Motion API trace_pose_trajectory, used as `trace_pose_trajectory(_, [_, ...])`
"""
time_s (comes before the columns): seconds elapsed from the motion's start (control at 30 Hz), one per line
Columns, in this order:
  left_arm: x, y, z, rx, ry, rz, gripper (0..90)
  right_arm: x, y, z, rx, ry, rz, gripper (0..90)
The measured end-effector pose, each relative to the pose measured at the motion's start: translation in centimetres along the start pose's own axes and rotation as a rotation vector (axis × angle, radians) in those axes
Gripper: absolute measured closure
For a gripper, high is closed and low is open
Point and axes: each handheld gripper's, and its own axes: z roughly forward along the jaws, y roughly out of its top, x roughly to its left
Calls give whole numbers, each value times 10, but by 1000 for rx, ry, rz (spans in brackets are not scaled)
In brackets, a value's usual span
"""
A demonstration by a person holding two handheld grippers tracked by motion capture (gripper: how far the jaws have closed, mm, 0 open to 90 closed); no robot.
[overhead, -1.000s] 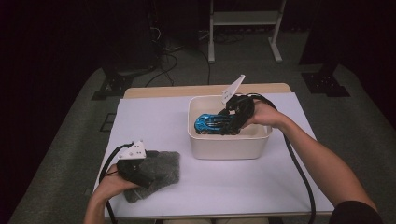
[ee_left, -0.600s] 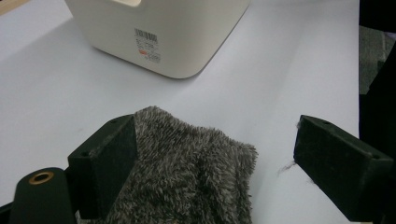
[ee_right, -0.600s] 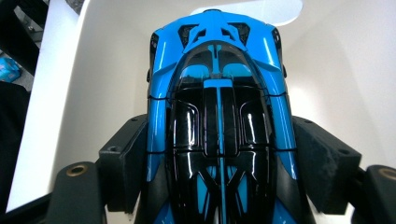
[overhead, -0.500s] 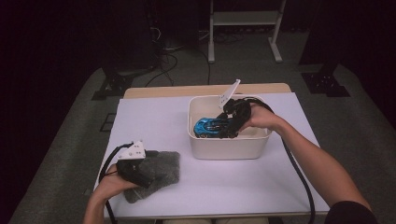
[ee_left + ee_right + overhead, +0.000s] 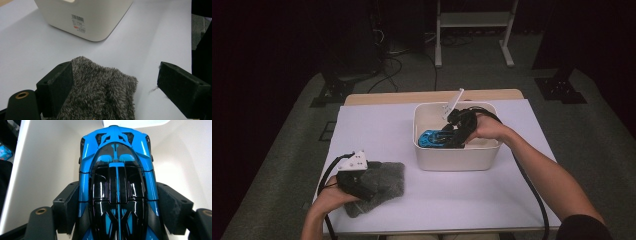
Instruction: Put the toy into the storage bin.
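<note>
Toy car gripped inside the bin, cloth under the free gripper

On the white table (image 5: 377,125) the cream bin (image 5: 456,157) stands at about 1 o'clock from the grey fuzzy cloth (image 5: 379,186). The right gripper (image 5: 451,136) is inside the bin, clenched on both sides of the blue-and-black toy car (image 5: 117,182). The left gripper (image 5: 113,87) rests over the cloth — jaws spread wide, grasping nothing.

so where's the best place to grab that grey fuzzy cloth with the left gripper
Probably the near corner of the cloth, coming straight down from above. It lies flat and soft on the table, so there is no edge to slip under; the open left gripper already straddles it, one jaw on the pile, the other on bare table. Closing should pinch up a fold.
</note>
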Motion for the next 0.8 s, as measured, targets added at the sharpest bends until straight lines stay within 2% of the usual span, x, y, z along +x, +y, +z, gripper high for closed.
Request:
trace_pose_trajectory(0.43, [1, -1, 0, 1, -3, 0, 132, -4, -2, 8, 33, 11, 5, 254])
trace_pose_trajectory(0.8, [0, -1, 0, 2, -5, 2, 132, -4, -2, 8, 39, 18, 9, 255])
